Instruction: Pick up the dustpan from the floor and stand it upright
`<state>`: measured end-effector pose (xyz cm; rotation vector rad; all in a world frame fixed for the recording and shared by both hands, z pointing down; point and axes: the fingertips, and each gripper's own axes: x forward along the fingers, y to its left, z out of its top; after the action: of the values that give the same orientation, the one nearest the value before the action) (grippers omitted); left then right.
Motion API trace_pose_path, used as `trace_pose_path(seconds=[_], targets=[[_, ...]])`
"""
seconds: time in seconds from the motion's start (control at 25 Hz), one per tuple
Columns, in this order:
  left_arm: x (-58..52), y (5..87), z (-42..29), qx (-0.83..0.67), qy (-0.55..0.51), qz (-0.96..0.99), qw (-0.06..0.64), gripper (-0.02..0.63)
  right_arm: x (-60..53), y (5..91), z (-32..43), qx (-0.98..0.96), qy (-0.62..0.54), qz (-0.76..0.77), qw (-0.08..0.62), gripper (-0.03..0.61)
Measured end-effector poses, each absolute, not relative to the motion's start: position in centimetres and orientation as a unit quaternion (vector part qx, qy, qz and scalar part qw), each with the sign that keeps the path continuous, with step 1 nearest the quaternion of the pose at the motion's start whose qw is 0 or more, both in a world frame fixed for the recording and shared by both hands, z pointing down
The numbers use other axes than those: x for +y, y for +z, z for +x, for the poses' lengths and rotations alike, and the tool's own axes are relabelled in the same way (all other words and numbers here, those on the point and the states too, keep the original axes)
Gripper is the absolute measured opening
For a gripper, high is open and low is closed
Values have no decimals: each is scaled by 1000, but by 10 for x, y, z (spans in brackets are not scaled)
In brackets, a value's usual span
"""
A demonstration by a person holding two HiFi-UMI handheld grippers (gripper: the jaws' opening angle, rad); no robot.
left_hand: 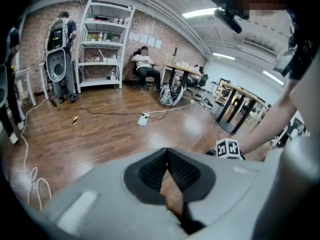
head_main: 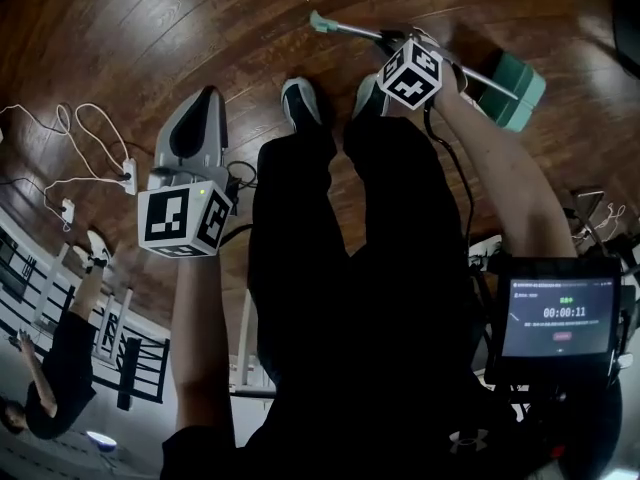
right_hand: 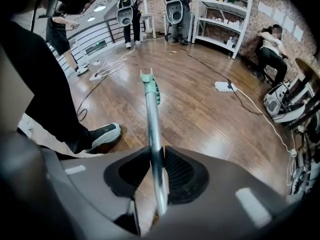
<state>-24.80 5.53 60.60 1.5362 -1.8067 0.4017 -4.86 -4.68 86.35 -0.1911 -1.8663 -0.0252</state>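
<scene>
R gripper is clamped on the metal handle of the dustpan, approx mid-shaft. The teal end cap points away over the wood floor. The teal pan sits low at the person's right; can't tell if it's clear of the boards. L gripper is closed on nothing, pads meeting at the tips, well apart from the pan. Risks, imo: the shaft is round + shiny, so it may twist or slide in the pads as the pan's wt swings under it. Tilting it up w/ one grip could let the pan drop or bang the floor. A shoe sits near the shaft, so a swing could clip a foot. Room: open boards ahead of the R gripper. Farther out are a power strip w/ its cable and white cables toward the railing. Beyond those come shelves, a seated person & standing ppl by the far wall, all well apart.
</scene>
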Motion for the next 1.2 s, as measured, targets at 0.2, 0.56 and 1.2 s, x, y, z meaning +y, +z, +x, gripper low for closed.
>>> trace_pose_path(seconds=[0.2,0.56,1.2], targets=[[47,559,-243,-691,155,610,355,5,-69,816,-48,-803,-11,-61,593,91],[30,460,-227,-676,142,632,351,5,-96,702,-35,-803,-16,-30,595,89],[37,370,-200,-658,136,653,348,5,-92,601,-8,-803,-21,-10,596,91]])
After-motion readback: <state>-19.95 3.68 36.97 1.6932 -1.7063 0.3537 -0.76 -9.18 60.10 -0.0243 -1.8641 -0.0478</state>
